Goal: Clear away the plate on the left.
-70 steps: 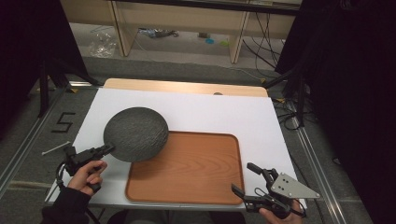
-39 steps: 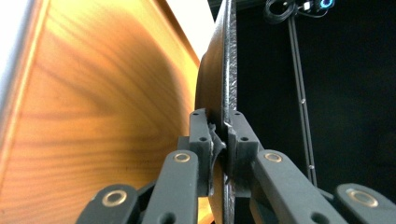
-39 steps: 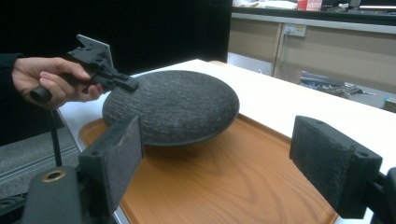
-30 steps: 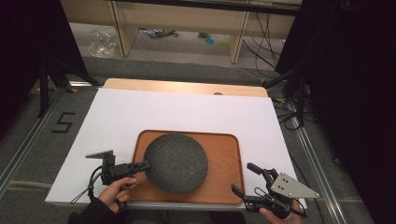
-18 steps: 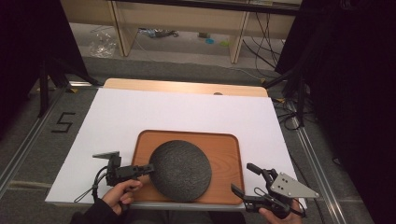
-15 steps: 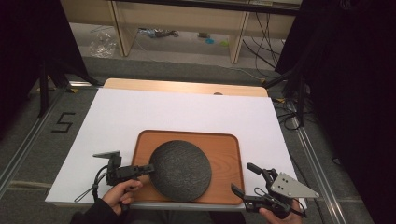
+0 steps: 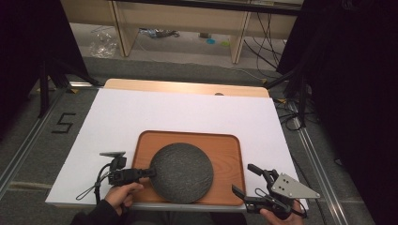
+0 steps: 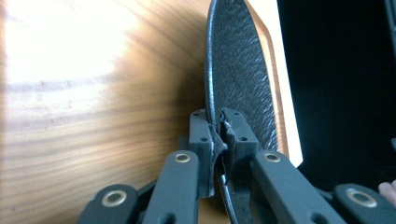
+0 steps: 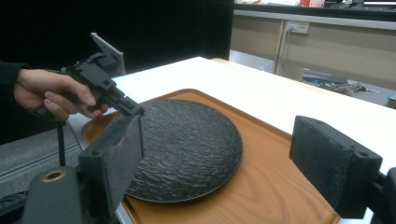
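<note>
While the left gripper pinches the rim of the plate, its jaws are nearly closed, one pad above and one below the thin edge, as the left gripper view shows at. The plate lies on the tray, flat or nearly so, toward the tray's near left part, with its far rim well inside the raised lip. The right gripper hangs off the tray's near right corner with jaws wide apart and nothing between them, the pads facing the plate across a gap. The main risk seems to be the release: if the lower jaw is trapped under the rim, opening and pulling back could drag the plate toward the tray's left lip or tip its edge up. A pinch on so narrow a rim could also slip if the hand twists, letting the plate drop and clatter. The tray sits close to the near edge of the table, so a hard tug toward the person might shift it over that edge.
</note>
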Demonstrator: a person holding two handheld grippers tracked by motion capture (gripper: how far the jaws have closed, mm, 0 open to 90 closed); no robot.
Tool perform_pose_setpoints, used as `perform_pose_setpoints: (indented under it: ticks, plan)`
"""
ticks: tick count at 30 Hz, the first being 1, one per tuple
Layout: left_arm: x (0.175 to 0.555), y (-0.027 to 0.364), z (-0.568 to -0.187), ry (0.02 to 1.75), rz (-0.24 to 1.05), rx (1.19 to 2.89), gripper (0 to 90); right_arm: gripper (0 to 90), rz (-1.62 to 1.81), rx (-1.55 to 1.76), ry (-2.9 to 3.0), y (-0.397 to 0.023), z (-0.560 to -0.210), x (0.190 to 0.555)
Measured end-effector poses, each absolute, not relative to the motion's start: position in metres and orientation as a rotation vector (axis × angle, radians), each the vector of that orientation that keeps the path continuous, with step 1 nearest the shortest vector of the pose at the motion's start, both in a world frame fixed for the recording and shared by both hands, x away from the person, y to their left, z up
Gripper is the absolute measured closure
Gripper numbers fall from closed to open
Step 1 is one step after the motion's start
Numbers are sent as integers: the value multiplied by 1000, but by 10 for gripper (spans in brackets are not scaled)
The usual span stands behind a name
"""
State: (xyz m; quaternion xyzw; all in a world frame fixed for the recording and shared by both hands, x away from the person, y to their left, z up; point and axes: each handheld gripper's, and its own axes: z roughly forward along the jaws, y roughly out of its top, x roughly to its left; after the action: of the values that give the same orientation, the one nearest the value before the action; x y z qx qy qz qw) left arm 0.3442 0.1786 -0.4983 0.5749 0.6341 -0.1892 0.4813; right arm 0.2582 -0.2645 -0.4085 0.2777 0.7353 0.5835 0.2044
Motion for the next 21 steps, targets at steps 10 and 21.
perform_pose_setpoints:
  ticks: [10, 21]
  plan:
    - [343, 171, -498, 1531, -437, 1450, 812, 188, 1623, 753, 2029, -264, -409, 260]
    - [346, 170, -499, 1535, -443, 1508, 789, 189, 1622, 761, 2037, -264, -409, 259]
